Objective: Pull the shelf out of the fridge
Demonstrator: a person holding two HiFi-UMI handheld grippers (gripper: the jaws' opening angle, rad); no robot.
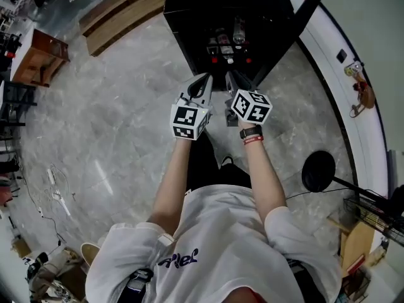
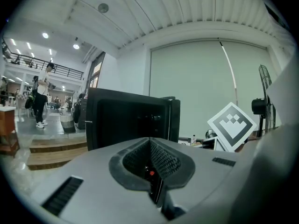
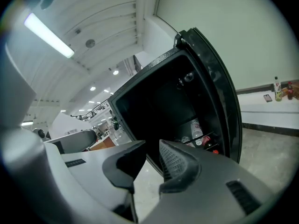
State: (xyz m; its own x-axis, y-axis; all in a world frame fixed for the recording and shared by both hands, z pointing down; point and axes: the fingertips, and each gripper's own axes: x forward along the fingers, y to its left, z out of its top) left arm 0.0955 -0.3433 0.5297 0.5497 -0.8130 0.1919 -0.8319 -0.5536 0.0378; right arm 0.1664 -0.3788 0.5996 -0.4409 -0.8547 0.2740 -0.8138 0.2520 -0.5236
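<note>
The black fridge (image 1: 233, 11) stands open ahead of me, its door (image 1: 297, 24) swung out to the right. Deep inside, a shelf (image 1: 227, 50) carries bottles and red-capped cans. Both grippers hang side by side in front of the opening, touching nothing. My left gripper (image 1: 207, 76) has its jaws together and empty; in the left gripper view its tips (image 2: 150, 141) meet before the fridge (image 2: 126, 120). My right gripper (image 1: 230, 74) is open with a narrow gap. The right gripper view shows it (image 3: 150, 146) empty, aimed at the bottles (image 3: 198, 129) behind the door (image 3: 219, 87).
Grey marble floor surrounds the fridge. Wooden steps (image 1: 120, 11) and a wooden table (image 1: 38, 55) lie to the left. A black fan (image 1: 317, 171) and a white counter (image 1: 363, 115) stand at the right. Cables (image 1: 57, 188) trail on the floor. A person (image 2: 44, 94) stands far off.
</note>
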